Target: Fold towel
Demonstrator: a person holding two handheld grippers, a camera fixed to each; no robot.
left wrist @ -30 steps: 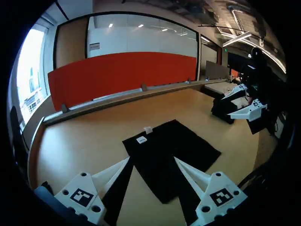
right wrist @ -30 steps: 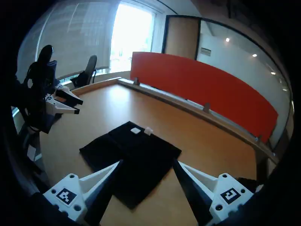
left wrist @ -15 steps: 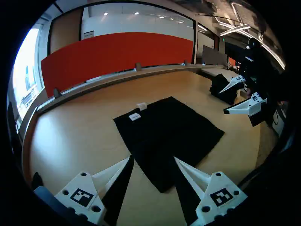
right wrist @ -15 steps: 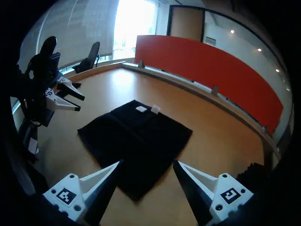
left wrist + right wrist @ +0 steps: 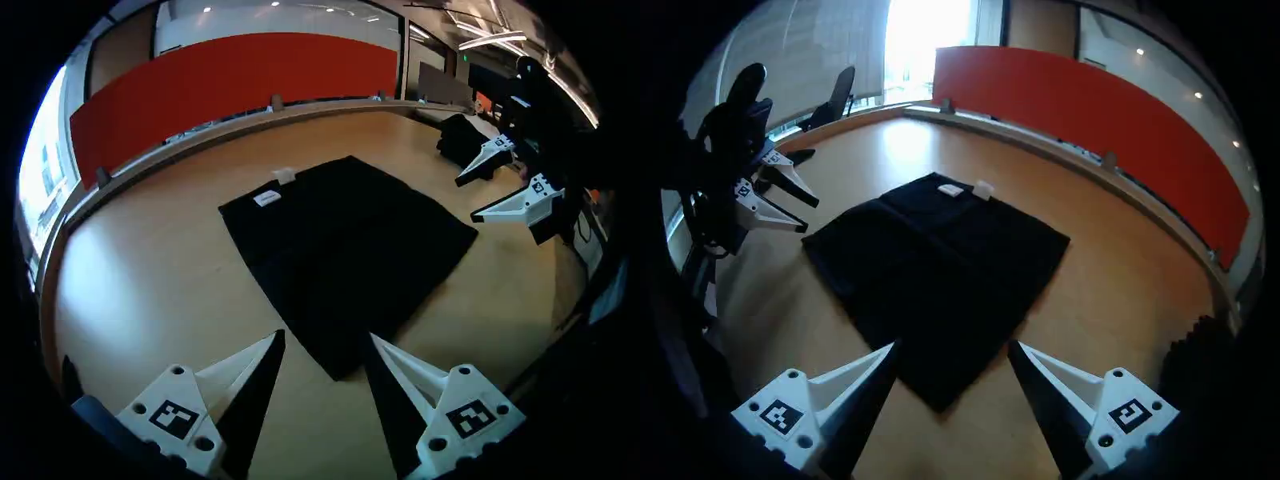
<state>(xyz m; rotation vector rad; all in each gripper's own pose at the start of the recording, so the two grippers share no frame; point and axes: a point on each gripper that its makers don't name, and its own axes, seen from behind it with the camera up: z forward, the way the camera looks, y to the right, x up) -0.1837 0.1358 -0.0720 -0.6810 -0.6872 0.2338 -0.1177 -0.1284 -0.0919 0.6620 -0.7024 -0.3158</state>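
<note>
Hovering over a towel point(image 5: 352, 240) corner each, left gripper point(image 5: 326, 334) and right gripper point(image 5: 954, 344) gape wide, empty; grasping seems the step in hand; next, each must pinch its corner.

I see a black towel point(image 5: 352, 232) with white tags point(image 5: 266, 198), a tan counter point(image 5: 144, 272), a red partition point(image 5: 224, 80), and my white left tool point(image 5: 325, 334) and right tool point(image 5: 954, 343) with black-and-white square markers point(image 5: 174, 418).

Open tabletop point(image 5: 144, 264) rings the towel point(image 5: 344, 240); red divider point(image 5: 224, 80) walls the far edge.
</note>
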